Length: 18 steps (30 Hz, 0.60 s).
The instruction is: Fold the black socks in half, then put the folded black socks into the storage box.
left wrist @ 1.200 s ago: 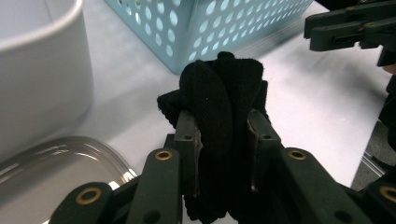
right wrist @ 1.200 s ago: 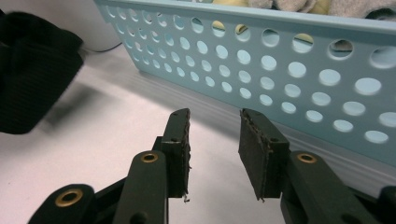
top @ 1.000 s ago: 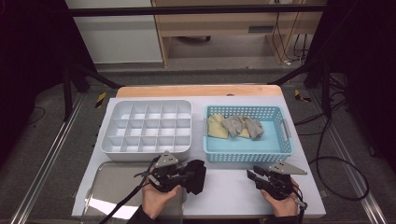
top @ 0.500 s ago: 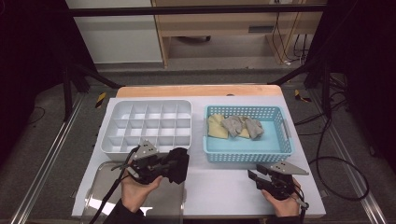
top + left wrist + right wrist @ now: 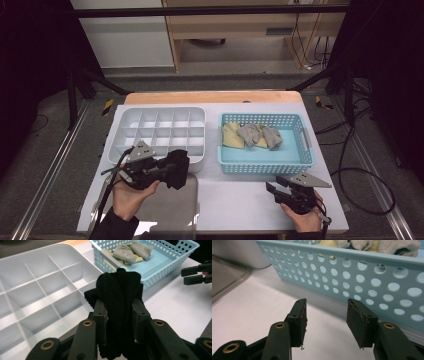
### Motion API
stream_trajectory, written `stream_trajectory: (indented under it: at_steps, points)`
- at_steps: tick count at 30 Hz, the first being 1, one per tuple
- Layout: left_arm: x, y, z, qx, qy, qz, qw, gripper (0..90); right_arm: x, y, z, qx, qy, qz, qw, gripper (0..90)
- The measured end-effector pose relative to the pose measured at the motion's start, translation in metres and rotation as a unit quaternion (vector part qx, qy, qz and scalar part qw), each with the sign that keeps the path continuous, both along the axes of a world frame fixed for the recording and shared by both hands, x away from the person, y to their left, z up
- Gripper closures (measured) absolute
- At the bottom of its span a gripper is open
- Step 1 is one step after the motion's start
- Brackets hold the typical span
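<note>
Left gripper lifts the black socks toward the white divided tray

The left gripper (image 5: 167,170), clamped on the rolled black socks (image 5: 176,167), moves from the white table in front of the white divided tray (image 5: 156,132) up to that tray's near edge, above the metal tray (image 5: 175,210). The right gripper (image 5: 325,320) has just been opening its jaws, nothing between them.

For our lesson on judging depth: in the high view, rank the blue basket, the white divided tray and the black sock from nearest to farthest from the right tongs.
1. Blue basket, just beyond the right tongs.
2. Black sock, off to the left, clamped in the left tongs.
3. White divided tray, far left, at the back.
</note>
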<state>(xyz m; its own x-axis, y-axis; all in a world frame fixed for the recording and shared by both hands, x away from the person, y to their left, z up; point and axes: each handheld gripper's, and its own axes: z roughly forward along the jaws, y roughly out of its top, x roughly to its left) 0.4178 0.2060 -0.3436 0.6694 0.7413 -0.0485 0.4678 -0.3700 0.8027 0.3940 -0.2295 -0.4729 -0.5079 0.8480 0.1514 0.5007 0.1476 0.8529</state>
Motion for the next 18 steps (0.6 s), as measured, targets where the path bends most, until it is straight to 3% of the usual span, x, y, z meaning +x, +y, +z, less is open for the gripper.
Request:
stream_trajectory:
  at_steps: [10, 18]
  points:
    - [0.008, 0.028, 0.015, 0.011, -0.007, 0.032, 0.9994, 69.6, 0.0, 0.0, -0.001, -0.001, 0.002, 0.0, 1.0, 49.9]
    - [0.018, 0.042, 0.024, 0.034, -0.005, 0.05, 0.9982, 69.7, 0.001, 0.0, -0.001, -0.002, 0.003, 0.0, 1.0, 49.5]
